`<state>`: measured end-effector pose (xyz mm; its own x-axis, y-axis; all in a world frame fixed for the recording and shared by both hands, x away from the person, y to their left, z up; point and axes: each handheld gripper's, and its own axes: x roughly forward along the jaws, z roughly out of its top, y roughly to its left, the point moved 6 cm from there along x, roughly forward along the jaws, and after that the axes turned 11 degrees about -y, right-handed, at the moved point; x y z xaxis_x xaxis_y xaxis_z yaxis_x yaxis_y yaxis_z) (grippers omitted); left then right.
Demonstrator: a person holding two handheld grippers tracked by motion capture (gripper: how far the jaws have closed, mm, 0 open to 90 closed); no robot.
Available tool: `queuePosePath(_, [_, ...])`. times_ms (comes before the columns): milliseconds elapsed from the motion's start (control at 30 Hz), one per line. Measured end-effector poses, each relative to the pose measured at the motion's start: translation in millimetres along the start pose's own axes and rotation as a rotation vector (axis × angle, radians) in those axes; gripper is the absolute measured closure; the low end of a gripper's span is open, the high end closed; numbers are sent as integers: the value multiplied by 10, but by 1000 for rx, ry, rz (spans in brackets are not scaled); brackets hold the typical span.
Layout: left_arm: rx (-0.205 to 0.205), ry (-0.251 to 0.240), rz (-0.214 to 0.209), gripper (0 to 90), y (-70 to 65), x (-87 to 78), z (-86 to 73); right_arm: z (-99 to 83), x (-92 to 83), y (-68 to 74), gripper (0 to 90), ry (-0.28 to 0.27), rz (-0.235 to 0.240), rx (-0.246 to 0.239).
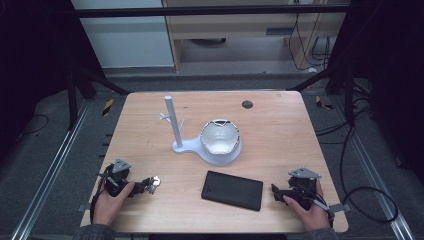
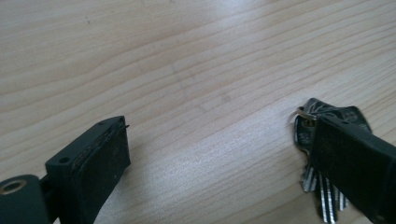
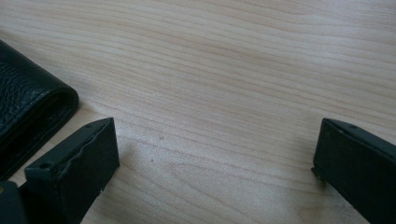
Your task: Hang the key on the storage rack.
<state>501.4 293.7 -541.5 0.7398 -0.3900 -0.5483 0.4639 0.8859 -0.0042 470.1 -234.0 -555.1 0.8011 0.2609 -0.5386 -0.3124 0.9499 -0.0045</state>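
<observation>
Metal keys (image 2: 322, 154) sit under your left gripper's (image 2: 219, 154) spread jaws, not between: closing may skid them. Right gripper (image 3: 215, 158) spread, empty.

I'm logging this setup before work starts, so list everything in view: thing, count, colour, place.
keys: one bunch, silver, near left on the table, beside one jaw of the left gripper
wallet: one, black, near middle
stand: one, white, centre, upright post with pegs
bowl: one, white, on the stand's base
table: one, light wood
left gripper: one, black, open, near left
right gripper: one, black, open, near right
hands: two, at the near edge
</observation>
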Motion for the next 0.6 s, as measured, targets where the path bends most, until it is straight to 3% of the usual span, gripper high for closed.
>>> queuePosePath(100, [5, -30, 3, 57, 16, -84, 91, -1, -1, 1, 4, 0, 1, 0])
queuePosePath(200, [-32, -55, -12, 60, 19, -196, 217, -3, -3, 1, 4, -1, 1, -2])
queuePosePath(267, [-21, -42, -23, 67, -22, -265, 314, -3, -4, 1, 4, 0, 1, -2])
queuePosePath(433, [70, 80, -76, 67, -244, -342, 471, -4, -7, 7, 4, 0, 0, 2])
queuePosePath(600, [130, 198, -135, 82, -418, -291, 455, -5, -8, 7, 4, -1, 0, 1])
